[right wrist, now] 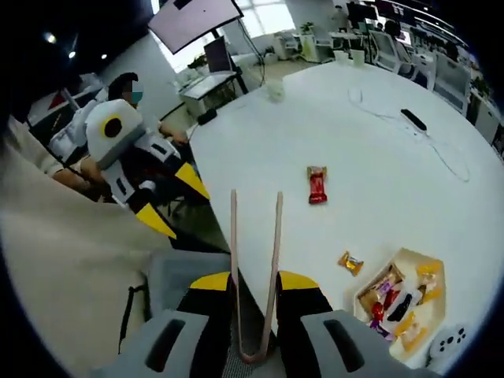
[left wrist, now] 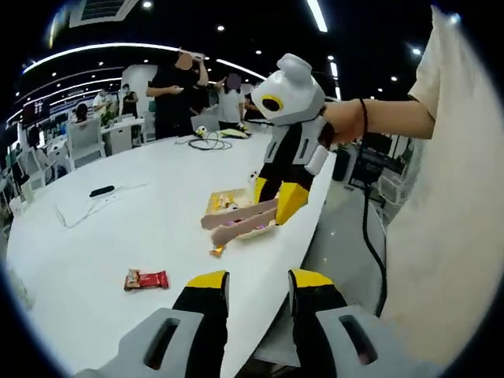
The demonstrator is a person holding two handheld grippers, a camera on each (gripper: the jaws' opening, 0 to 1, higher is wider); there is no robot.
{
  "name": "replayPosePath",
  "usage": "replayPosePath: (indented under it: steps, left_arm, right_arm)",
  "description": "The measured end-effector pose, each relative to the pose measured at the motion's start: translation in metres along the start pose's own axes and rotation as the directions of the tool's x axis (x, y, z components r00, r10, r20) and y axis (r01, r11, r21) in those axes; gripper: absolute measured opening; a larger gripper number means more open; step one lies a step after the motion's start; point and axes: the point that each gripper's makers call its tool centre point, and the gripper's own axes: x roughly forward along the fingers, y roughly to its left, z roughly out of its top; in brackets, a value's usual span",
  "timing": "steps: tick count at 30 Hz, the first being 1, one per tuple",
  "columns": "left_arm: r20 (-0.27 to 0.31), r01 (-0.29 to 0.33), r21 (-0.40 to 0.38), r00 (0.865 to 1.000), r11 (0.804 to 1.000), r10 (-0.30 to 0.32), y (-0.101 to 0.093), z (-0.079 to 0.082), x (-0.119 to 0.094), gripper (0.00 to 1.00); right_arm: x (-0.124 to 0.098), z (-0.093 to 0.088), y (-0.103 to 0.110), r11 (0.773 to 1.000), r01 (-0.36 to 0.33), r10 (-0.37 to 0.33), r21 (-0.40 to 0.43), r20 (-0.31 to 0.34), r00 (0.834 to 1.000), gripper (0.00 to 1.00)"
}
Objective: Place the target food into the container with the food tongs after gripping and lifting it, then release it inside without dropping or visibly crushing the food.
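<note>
In the left gripper view, a red bar (left wrist: 146, 279) lay on the white table (left wrist: 118, 228) at the left, well apart from the other food. The left gripper (left wrist: 258, 295) hung at the table's near edge with its 2 yellow-tipped jaws spread and nothing between them. Past it a small gold candy (left wrist: 216, 251) sat just beside the tray (left wrist: 220, 199) of snacks. The right gripper (left wrist: 277, 201) reached down from a hand (left wrist: 340, 122) at the right, clamped on the pink tongs (left wrist: 239, 221), whose tips lay over the tray's near edge. In the right gripper view, the left gripper (right wrist: 169, 201) hung off the table's edge at the left with its jaws apart. The right gripper (right wrist: 253, 293) pinched the tongs (right wrist: 256, 268) near their joined end; the 2 arms stood slightly apart over bare table (right wrist: 362, 134), gripping nothing. Right of them lay the bar (right wrist: 316, 184), then the candy (right wrist: 350, 262), then the tray (right wrist: 425, 311) at the lower right with mixed wrapped snacks inside.
</note>
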Motion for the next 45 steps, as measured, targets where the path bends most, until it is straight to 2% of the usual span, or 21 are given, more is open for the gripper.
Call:
replayPosePath:
  steps: [4, 7, 10, 13, 15, 19, 21, 23, 24, 26, 28, 29, 37, 45]
  left_arm:
    - [-0.029, -0.01, 0.077, 0.999, 0.997, 0.013, -0.001, -0.001, 0.001, 0.31]
    - [-0.02, -0.032, 0.137, 0.999, 0.99, 0.035, 0.002, 0.003, 0.001, 0.34]
    - [-0.043, -0.054, 0.225, 0.997, 0.973, 0.065, 0.005, 0.004, 0.0, 0.35]
    - [-0.08, -0.047, 0.307, 0.994, 0.951, 0.075, 0.005, 0.002, 0.002, 0.35]
    - [-0.111, -0.02, 0.365, 0.992, 0.931, 0.064, 0.001, 0.001, 0.005, 0.35]
    - [-0.143, 0.02, 0.413, 0.989, 0.911, 0.044, -0.007, 0.0, 0.009, 0.34]
    - [-0.146, 0.044, 0.408, 0.989, 0.912, 0.018, -0.012, 0.0, 0.011, 0.34]
    - [-0.118, 0.063, 0.36, 0.993, 0.931, -0.022, -0.017, 0.004, 0.012, 0.34]
    - [-0.099, 0.082, 0.318, 0.994, 0.945, -0.053, -0.019, 0.007, 0.01, 0.34]
    - [-0.074, 0.107, 0.282, 0.993, 0.954, -0.09, -0.021, 0.01, 0.006, 0.34]
    - [-0.05, 0.149, 0.231, 0.989, 0.961, -0.141, -0.025, 0.011, 0.002, 0.31]
    - [-0.044, 0.153, 0.22, 0.988, 0.963, -0.147, -0.024, 0.011, 0.0, 0.29]
    - [-0.045, 0.168, 0.2, 0.986, 0.965, -0.162, -0.021, 0.009, -0.006, 0.16]
    - [-0.051, 0.217, 0.194, 0.976, 0.957, -0.211, -0.034, 0.009, -0.003, 0.07]
  right_arm:
    - [0.002, 0.002, 0.007, 1.0, -0.024, 0.024, -0.005, -0.022, 0.999, 0.2]
    - [0.003, 0.003, 0.012, 0.999, -0.039, 0.038, -0.011, -0.034, 0.999, 0.2]
    - [0.005, 0.001, 0.018, 0.998, -0.062, 0.061, -0.016, -0.054, 0.997, 0.2]
    - [0.008, -0.001, 0.024, 0.996, -0.083, 0.081, -0.022, -0.078, 0.994, 0.2]
    - [0.009, -0.002, 0.029, 0.995, -0.101, 0.098, -0.026, -0.099, 0.99, 0.2]
    - [0.011, -0.001, 0.035, 0.992, -0.114, 0.108, -0.048, -0.119, 0.987, 0.2]
    - [0.011, -0.002, 0.032, 0.992, -0.097, 0.085, -0.081, -0.138, 0.987, 0.2]
    - [0.01, -0.006, 0.03, 0.988, -0.087, 0.065, -0.128, -0.168, 0.984, 0.2]
    - [0.009, -0.008, 0.033, 0.98, -0.109, 0.078, -0.169, -0.179, 0.981, 0.2]
    - [0.006, -0.01, 0.042, 0.963, -0.164, 0.126, -0.215, -0.179, 0.976, 0.2]
    - [0.003, -0.01, 0.046, 0.955, -0.184, 0.148, -0.231, -0.167, 0.975, 0.2]
    - [0.002, -0.01, 0.048, 0.951, -0.192, 0.155, -0.242, -0.165, 0.974, 0.2]
    - [-0.001, -0.01, 0.048, 0.937, -0.201, 0.155, -0.286, -0.175, 0.972, 0.2]
    - [0.0, -0.008, 0.05, 0.93, -0.207, 0.159, -0.302, -0.177, 0.971, 0.2]
